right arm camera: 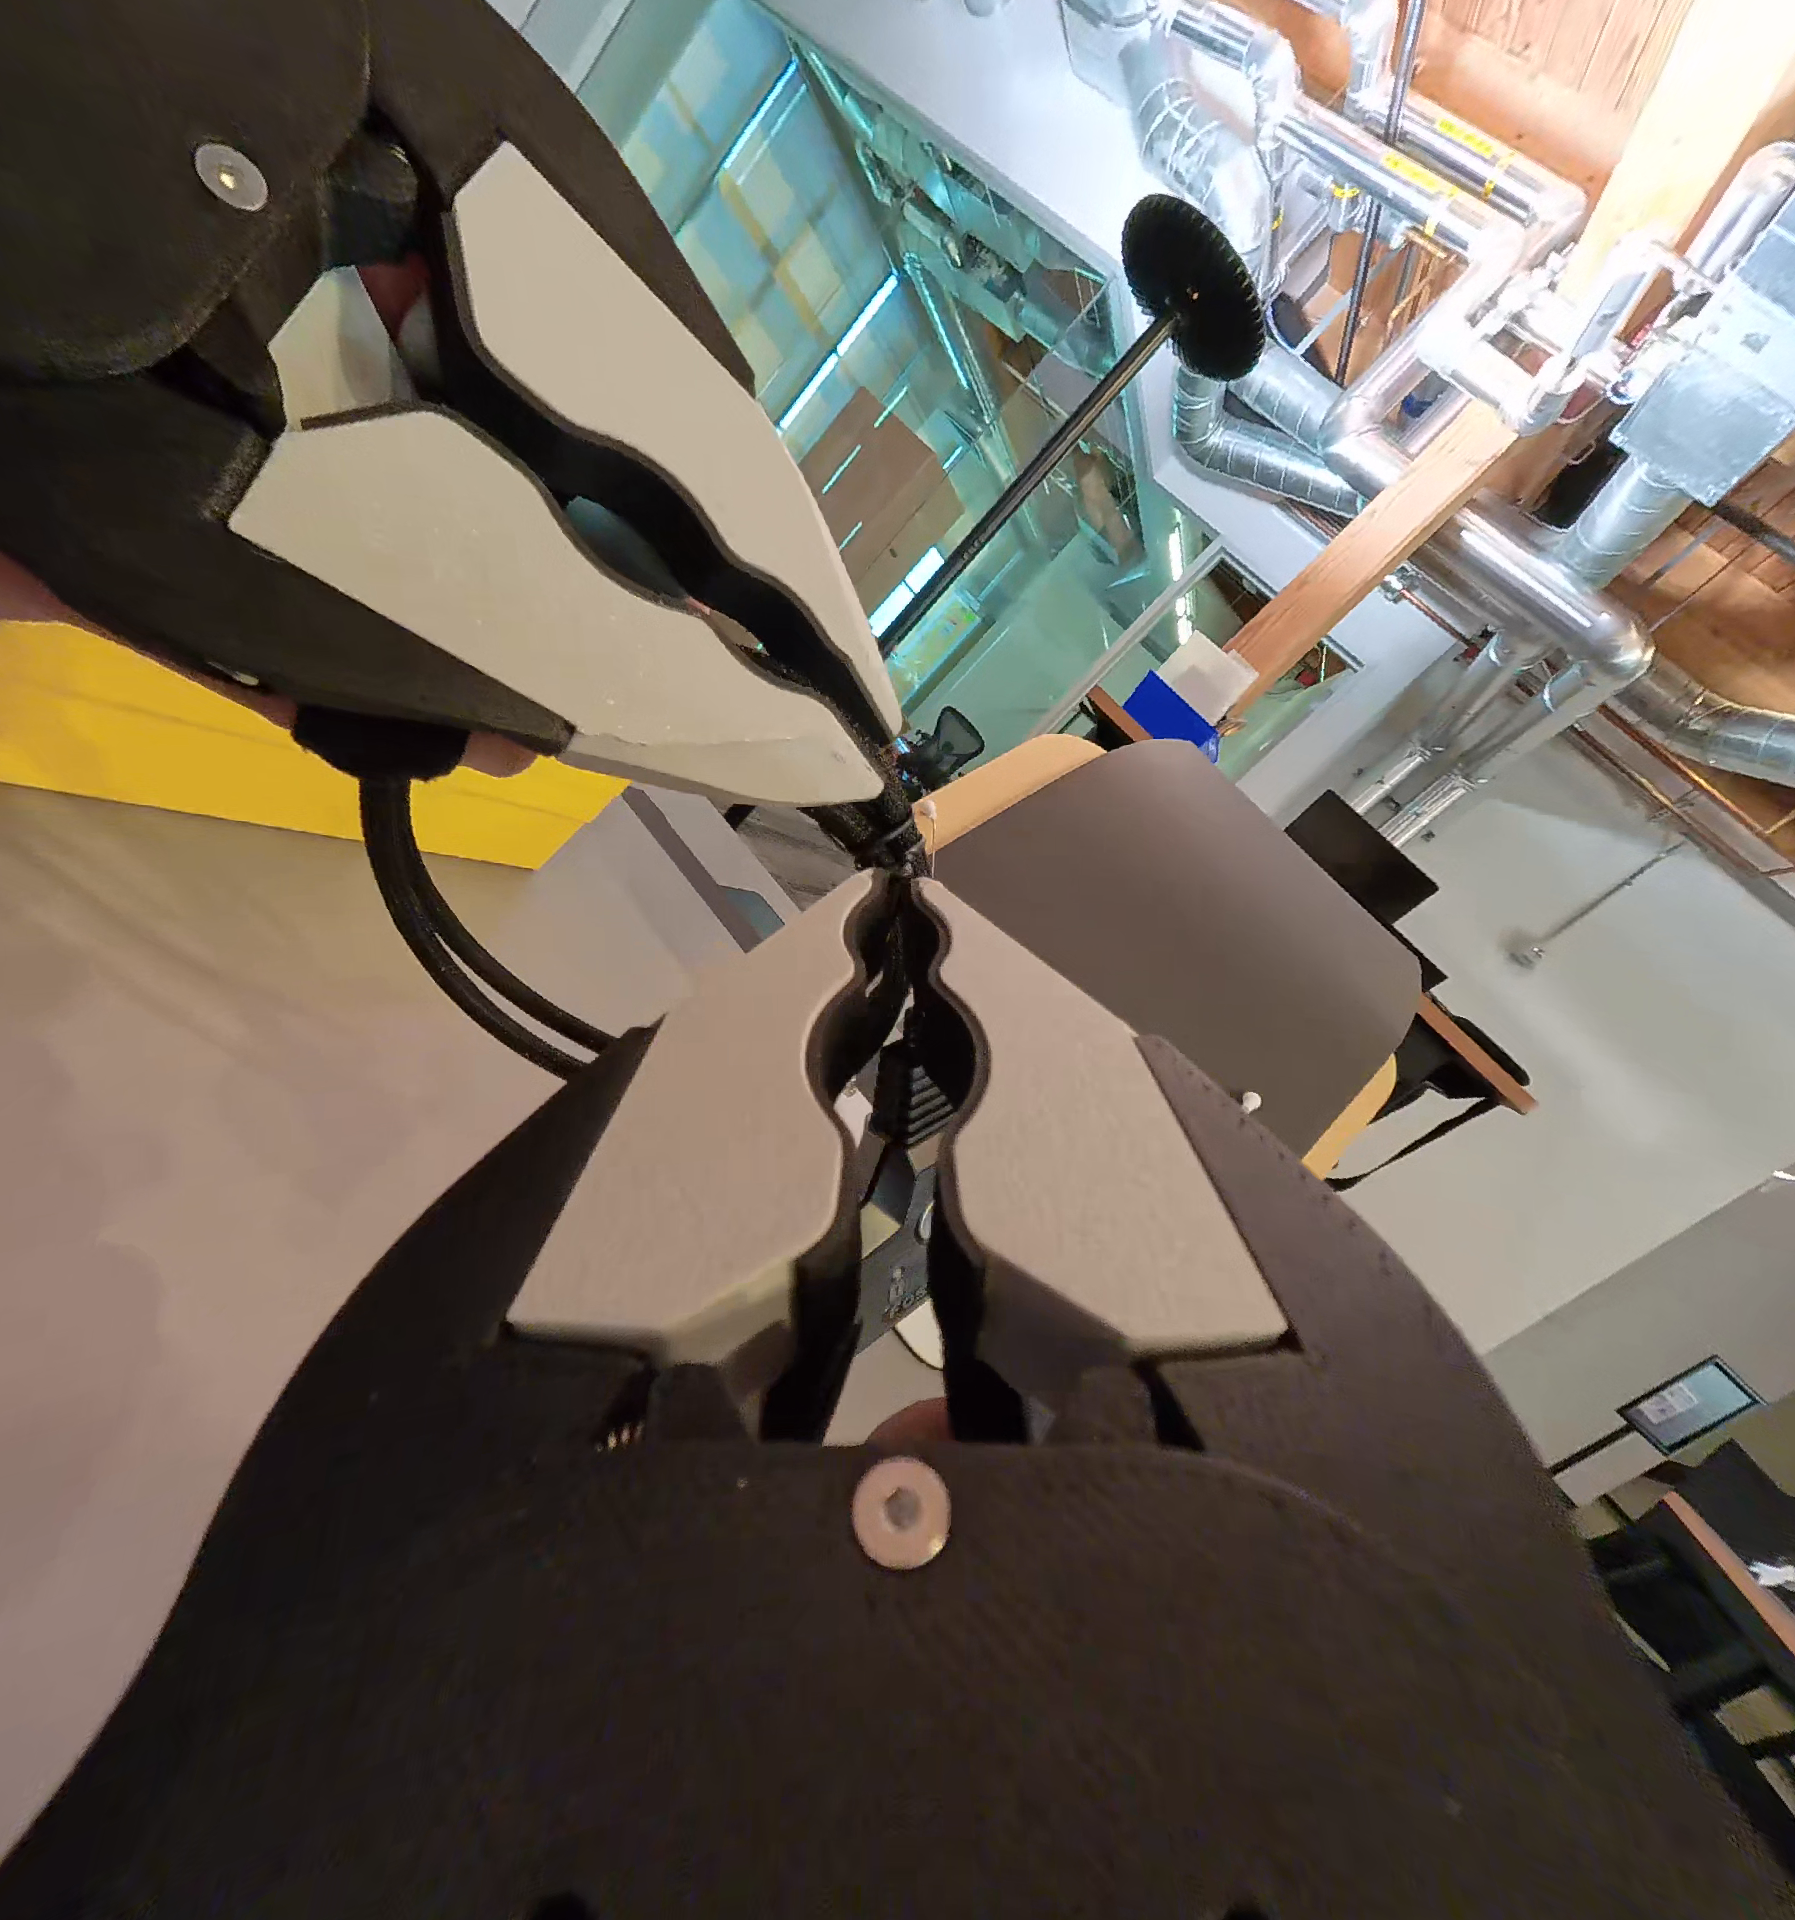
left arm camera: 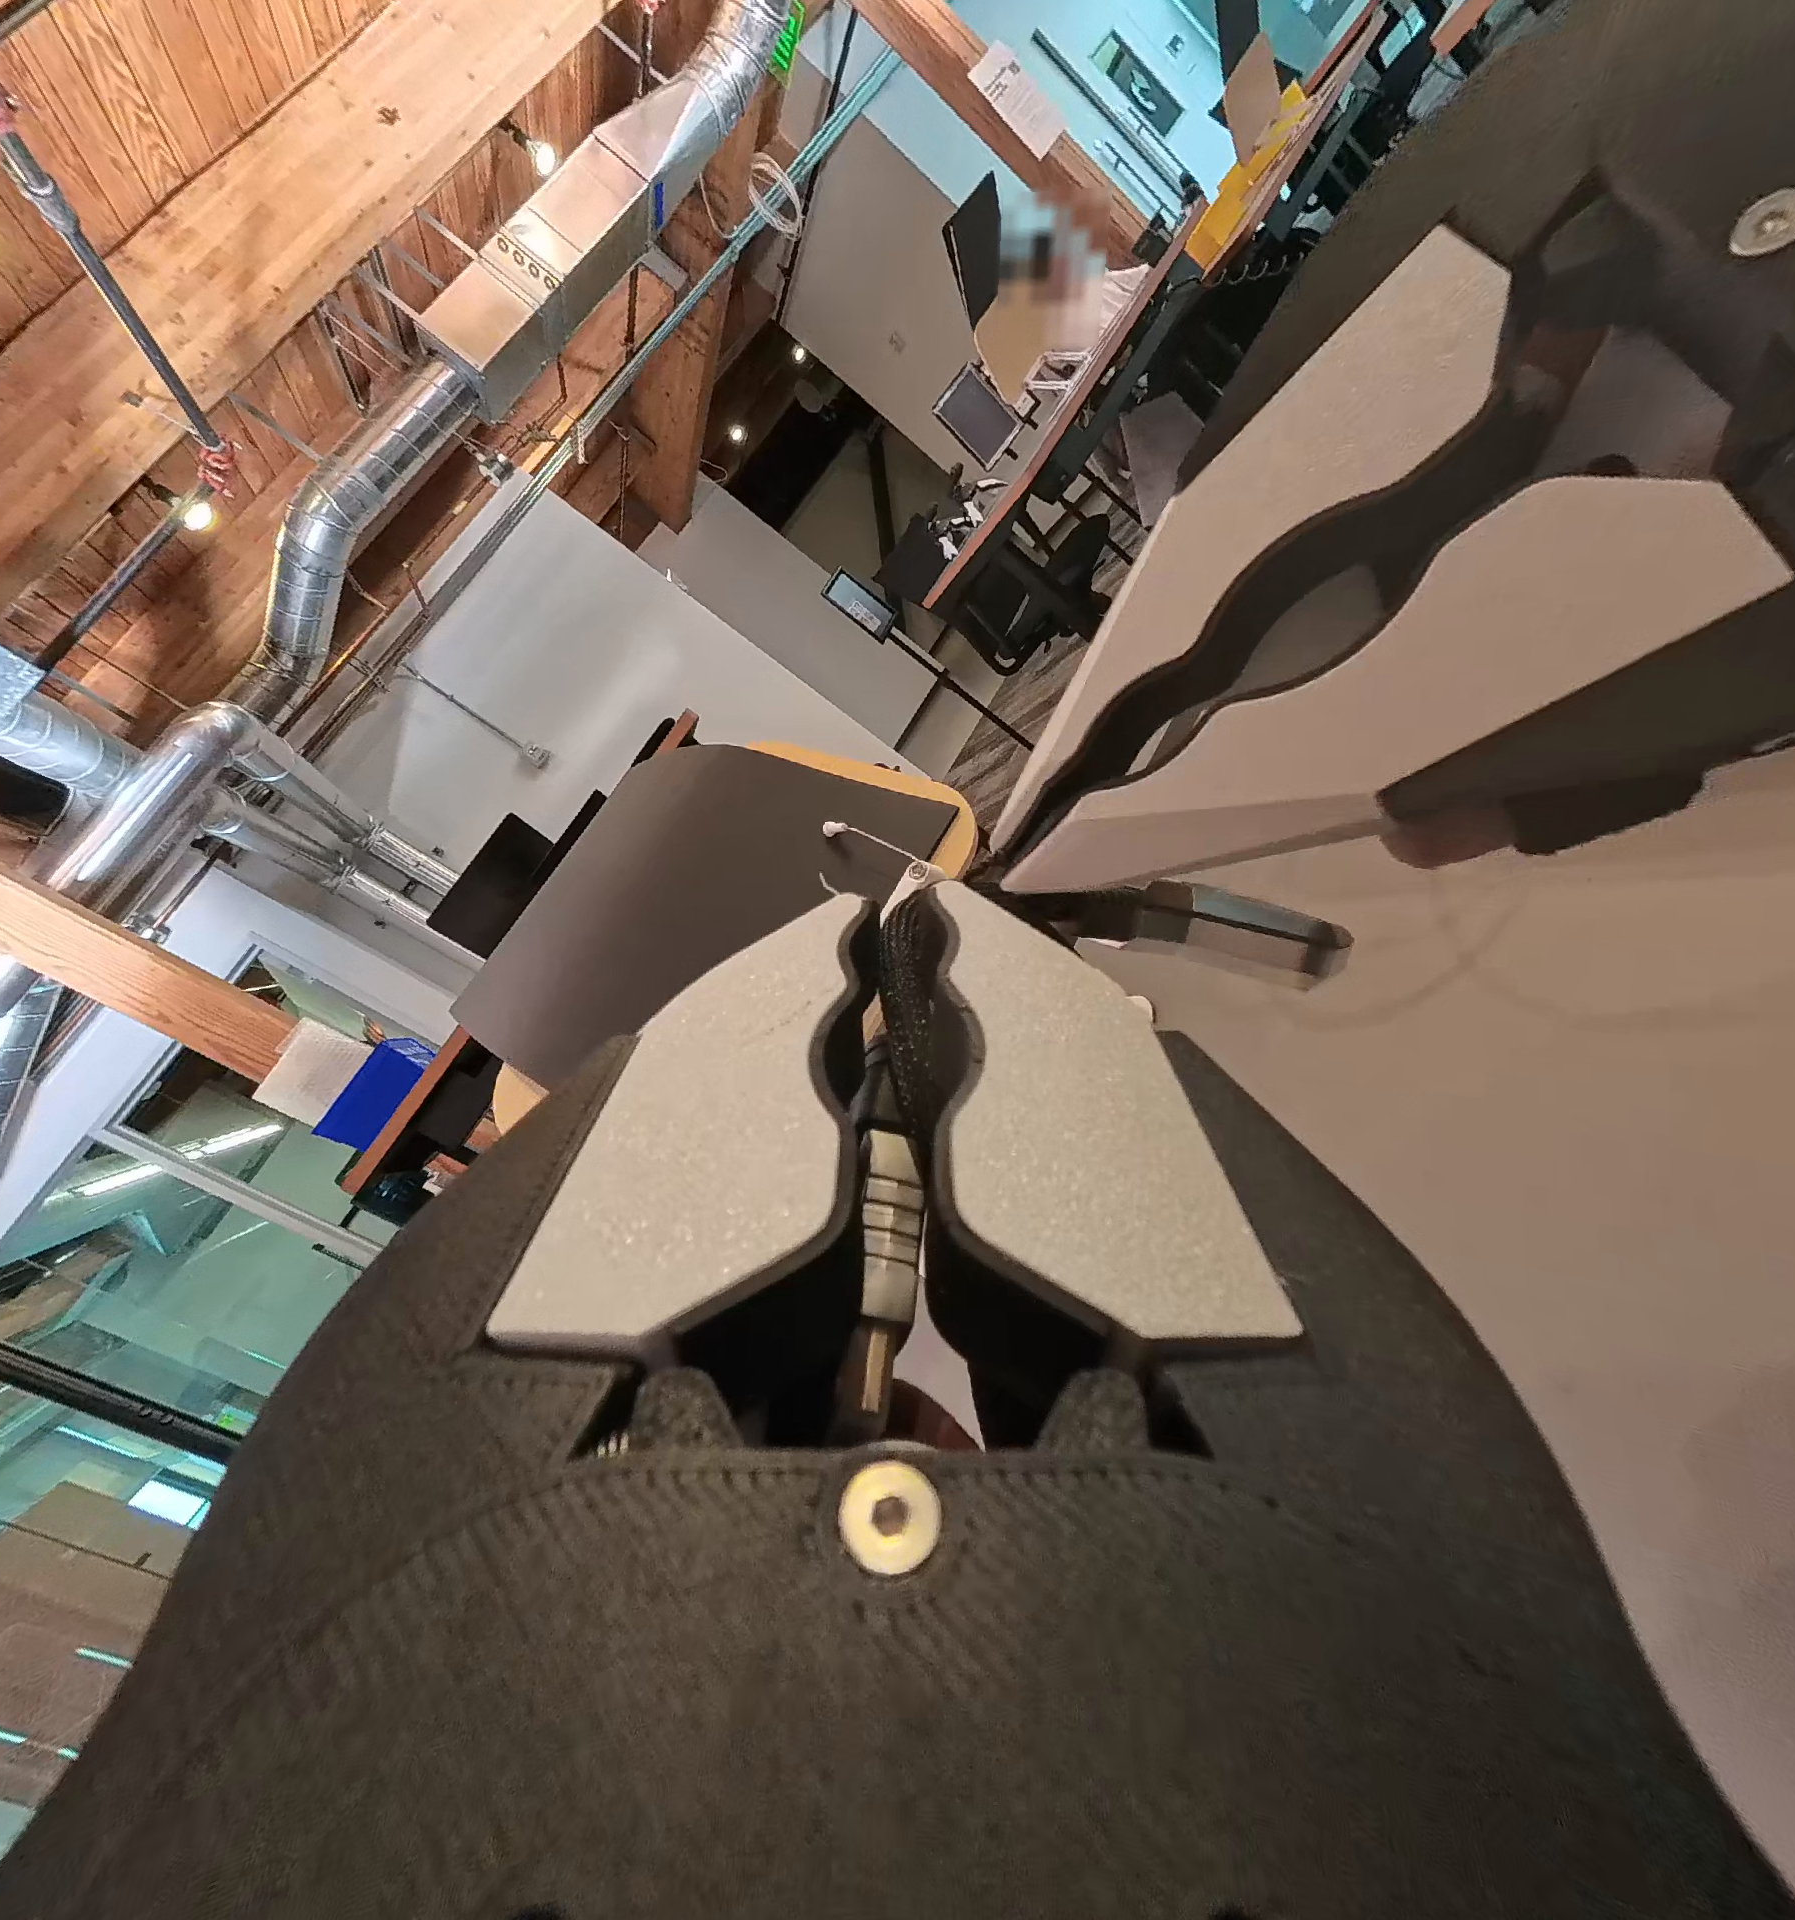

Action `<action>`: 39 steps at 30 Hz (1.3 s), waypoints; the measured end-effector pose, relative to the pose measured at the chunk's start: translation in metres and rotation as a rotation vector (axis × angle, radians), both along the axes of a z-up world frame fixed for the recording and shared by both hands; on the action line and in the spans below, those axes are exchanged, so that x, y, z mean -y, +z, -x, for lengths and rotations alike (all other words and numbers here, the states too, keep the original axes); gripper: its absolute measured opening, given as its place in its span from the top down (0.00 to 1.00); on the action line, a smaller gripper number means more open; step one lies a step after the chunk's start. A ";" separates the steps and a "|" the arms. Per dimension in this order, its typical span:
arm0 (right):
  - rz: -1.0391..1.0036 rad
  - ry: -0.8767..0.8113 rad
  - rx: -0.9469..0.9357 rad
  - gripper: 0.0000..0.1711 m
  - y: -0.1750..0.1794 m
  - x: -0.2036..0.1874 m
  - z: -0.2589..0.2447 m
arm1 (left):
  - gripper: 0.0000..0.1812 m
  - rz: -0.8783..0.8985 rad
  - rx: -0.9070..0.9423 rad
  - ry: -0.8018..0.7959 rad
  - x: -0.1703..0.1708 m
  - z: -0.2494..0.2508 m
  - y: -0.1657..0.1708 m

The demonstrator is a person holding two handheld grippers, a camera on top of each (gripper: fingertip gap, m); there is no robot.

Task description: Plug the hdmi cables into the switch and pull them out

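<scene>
Left gripper (left arm camera: 898, 925) is nearly closed, clamped on a braided black hdmi cable (left arm camera: 903, 997) whose metal plug (left arm camera: 888, 1210) sits back between the fingers. Right gripper (right arm camera: 898, 883) is likewise pinched on a black cable (right arm camera: 908, 1091) with a dark connector body. Tips of both grippers meet above the pale grey table (right arm camera: 197, 1039). Yellow box (right arm camera: 145, 727) behind; wood ceiling, silver ducts (left arm camera: 373, 499) overhead.

A dark panel (left arm camera: 664, 894) stands beyond the pale table (left arm camera: 1495, 1195) (yellow block (right arm camera: 197, 738) nearby).
</scene>
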State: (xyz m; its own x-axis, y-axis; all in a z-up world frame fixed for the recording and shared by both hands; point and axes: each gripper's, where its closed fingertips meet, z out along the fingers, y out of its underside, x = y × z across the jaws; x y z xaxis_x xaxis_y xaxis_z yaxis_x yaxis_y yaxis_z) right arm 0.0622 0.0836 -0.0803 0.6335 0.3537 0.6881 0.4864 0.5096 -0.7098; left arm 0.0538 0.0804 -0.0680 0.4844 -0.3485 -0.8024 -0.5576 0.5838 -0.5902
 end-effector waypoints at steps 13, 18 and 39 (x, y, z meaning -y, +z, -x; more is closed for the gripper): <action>-0.044 -0.021 0.023 1.00 -0.001 -0.001 0.000 | 0.97 0.006 -0.005 -0.001 0.000 -0.001 -0.002; -0.045 -0.021 0.028 1.00 -0.001 -0.001 0.000 | 0.97 0.010 -0.010 -0.002 0.000 -0.002 -0.005; 0.703 0.567 -0.768 1.00 -0.002 0.001 -0.011 | 0.97 -0.100 -0.029 -0.009 0.006 -0.002 -0.006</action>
